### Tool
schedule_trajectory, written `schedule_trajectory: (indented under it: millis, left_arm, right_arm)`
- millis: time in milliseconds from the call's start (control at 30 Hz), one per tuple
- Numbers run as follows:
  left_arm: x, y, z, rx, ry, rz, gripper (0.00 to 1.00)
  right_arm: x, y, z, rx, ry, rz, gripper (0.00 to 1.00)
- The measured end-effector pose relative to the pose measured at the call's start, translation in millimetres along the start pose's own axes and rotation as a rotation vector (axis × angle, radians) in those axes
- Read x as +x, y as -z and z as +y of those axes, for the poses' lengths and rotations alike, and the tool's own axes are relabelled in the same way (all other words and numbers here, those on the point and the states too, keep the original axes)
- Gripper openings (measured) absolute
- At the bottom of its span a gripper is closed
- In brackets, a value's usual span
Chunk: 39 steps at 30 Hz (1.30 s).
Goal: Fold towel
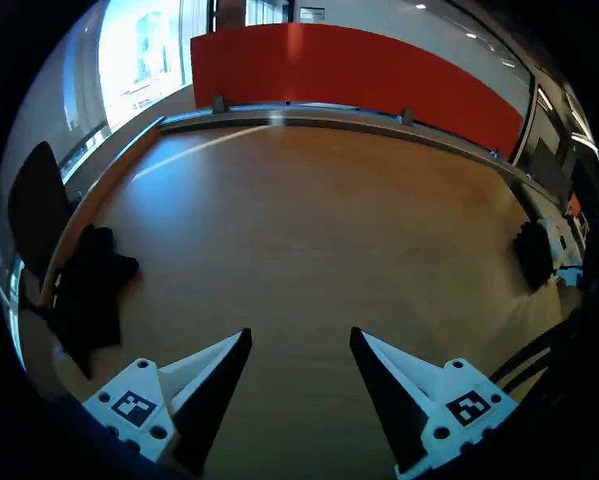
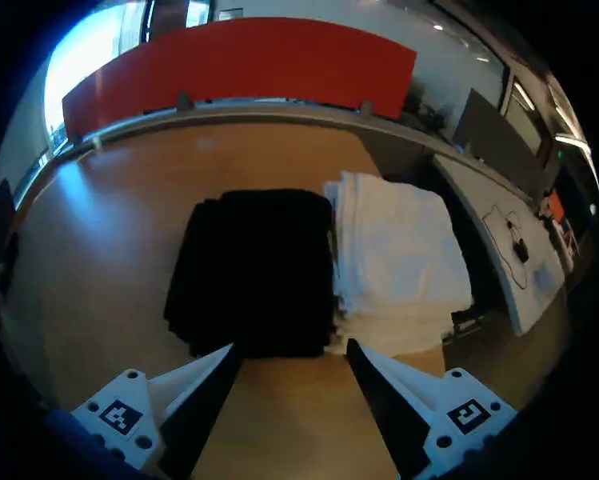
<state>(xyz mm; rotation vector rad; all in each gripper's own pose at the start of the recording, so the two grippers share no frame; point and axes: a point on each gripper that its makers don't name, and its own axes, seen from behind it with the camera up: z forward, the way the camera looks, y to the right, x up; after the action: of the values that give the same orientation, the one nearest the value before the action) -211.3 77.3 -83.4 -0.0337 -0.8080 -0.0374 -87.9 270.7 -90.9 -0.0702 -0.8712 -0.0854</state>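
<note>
Right gripper view: right tongs [image 2: 289, 344], like left tongs [image 1: 300, 330], gape, tilted toward seemingly folded towel stacks [image 2: 395, 256].

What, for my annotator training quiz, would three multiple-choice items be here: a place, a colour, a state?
1. In the right gripper view, the white folded towel stack lies where from the black folded towel stack? A) left B) right C) on top
2. The long partition behind the wooden table is: A) red B) green C) blue
3. The right gripper is: A) shut on a towel B) open, empty C) shut, empty
Answers: 1 B, white sits beside black's right edge; 2 A, its panel is red; 3 B, spread wide, nothing held.
</note>
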Motion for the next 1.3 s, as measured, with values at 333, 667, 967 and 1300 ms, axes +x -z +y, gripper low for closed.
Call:
schedule_trajectory:
  millis: [333, 667, 967, 1300]
  left_arm:
    - [5.1, 1.2, 1.7, -0.004, -0.002, 0.018, 0.91]
    - [12.8, 0.7, 5.4, -0.015, -0.003, 0.040, 0.91]
    - [22.6, 1.7, 5.0, -0.022, 0.009, 0.077, 0.91]
    - [39.1, 4.8, 4.5, -0.024, 0.007, 0.140, 0.91]
  right_arm:
    - [46.2, 26.9, -23.4, 0.001, -0.031, 0.164, 0.99]
    - [82.3, 50.0, -43.7, -0.002, -0.065, 0.323, 0.99]
    - [103.9, 62.8, -52.5, -0.021, -0.085, 0.431, 0.99]
    - [137.3, 88.4, -70.2, -0.030, -0.095, 0.549, 0.99]
